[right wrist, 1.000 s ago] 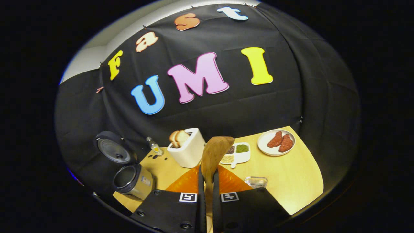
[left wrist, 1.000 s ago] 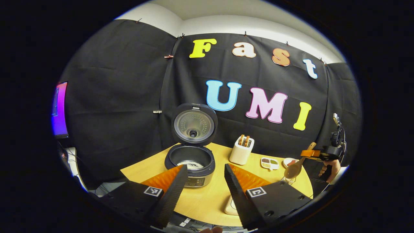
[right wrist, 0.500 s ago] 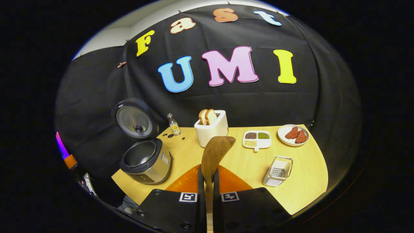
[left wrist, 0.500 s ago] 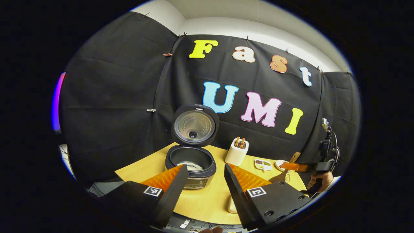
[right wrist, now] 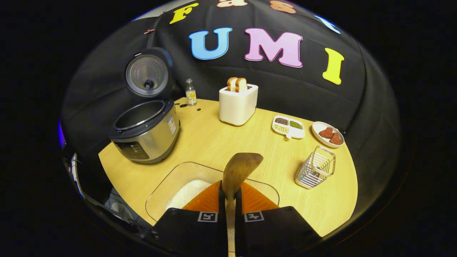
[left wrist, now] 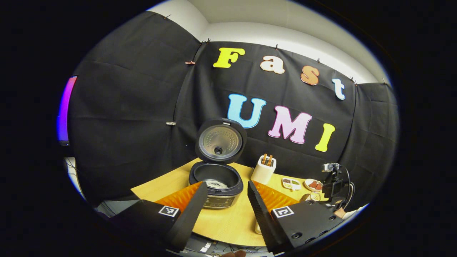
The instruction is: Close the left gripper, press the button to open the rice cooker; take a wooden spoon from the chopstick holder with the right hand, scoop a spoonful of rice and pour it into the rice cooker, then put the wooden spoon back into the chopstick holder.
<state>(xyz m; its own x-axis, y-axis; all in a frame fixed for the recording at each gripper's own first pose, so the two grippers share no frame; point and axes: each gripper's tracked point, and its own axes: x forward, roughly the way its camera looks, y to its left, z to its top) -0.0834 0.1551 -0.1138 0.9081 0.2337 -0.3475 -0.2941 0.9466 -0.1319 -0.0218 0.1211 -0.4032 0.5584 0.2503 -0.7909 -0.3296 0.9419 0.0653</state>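
Fingers (right wrist: 238,201) clamp wooden spoon (right wrist: 240,169) above rice (right wrist: 187,192).

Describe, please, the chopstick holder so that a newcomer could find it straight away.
Start at the round light wooden table and go to its right edge, nearer than the white plate of red meat slices. There the chopstick holder, an empty basket of shiny metal wire, leans tilted; its neighbours are solid white dishes.

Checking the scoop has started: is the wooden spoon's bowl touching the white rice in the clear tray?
Apart. The right gripper view shows the wooden spoon bowl raised and bare, off the white rice.
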